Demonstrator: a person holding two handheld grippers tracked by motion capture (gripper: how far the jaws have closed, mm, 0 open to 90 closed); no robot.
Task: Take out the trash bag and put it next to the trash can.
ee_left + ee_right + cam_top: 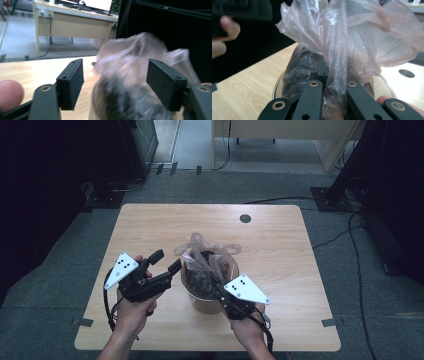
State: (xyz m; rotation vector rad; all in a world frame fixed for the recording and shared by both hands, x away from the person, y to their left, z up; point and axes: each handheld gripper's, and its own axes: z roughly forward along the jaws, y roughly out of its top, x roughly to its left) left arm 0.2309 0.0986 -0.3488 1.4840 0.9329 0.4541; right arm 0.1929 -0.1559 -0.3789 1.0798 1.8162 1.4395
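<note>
A clear pinkish plastic bag (206, 251) with dark contents sits in a round tan container (204, 303) at the middle of the wooden table (150, 222). My right gripper (216, 283) comes in from the container's near right side. In the right gripper view its jaws (334, 75) are shut on a gathered fold of the bag (337, 37). My left gripper (167, 261) is just left of the container, jaws apart. In the left gripper view the blurred bag (135, 55) lies ahead of my open left gripper (115, 85), and the pads do not touch it.
A dark round hole (245, 218) is set in the table's far side. Bare table lies left and right of the container. A pale desk (280, 132) stands beyond, and cables (350, 235) run over the grey carpet to the right.
</note>
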